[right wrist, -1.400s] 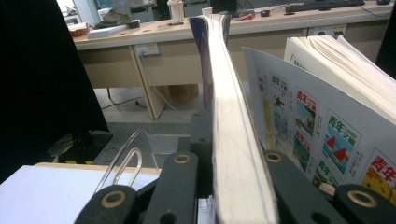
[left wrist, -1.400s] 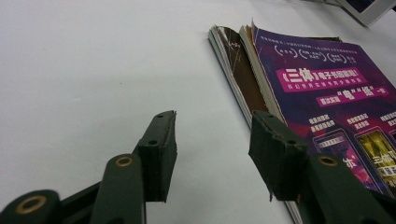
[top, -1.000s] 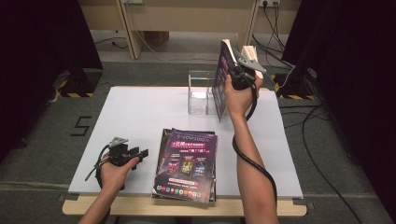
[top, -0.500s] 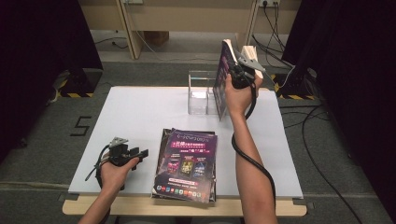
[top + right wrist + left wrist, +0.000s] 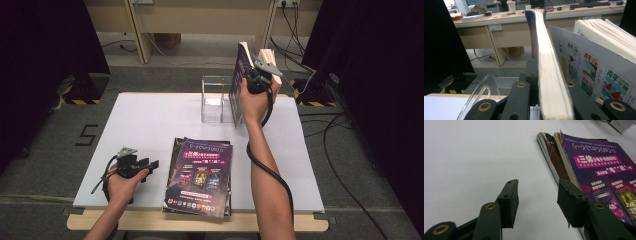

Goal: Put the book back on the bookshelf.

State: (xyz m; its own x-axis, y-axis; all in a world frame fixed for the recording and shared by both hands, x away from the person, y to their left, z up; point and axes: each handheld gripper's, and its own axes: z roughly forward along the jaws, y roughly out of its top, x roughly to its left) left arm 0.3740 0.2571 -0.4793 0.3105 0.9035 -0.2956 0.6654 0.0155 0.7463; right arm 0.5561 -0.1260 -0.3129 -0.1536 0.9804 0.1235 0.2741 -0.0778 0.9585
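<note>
Magazine [image 5: 239, 82] clamped upright in my right gripper [image 5: 256, 75], held in air just right of clear holder [image 5: 216, 99] at table's [image 5: 150, 125] far edge (page edges face right gripper's camera, second magazine [image 5: 599, 75] behind). Stack [image 5: 200, 175] lies flat at near edge. My left gripper [image 5: 142, 165] rests on table just left of stack, fingers [image 5: 510, 202] apart, nothing between.

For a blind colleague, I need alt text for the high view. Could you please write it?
A person's right gripper holds a magazine upright beside a clear acrylic holder at the far edge of a white table. The left gripper rests open near a stack of purple magazines.
</note>
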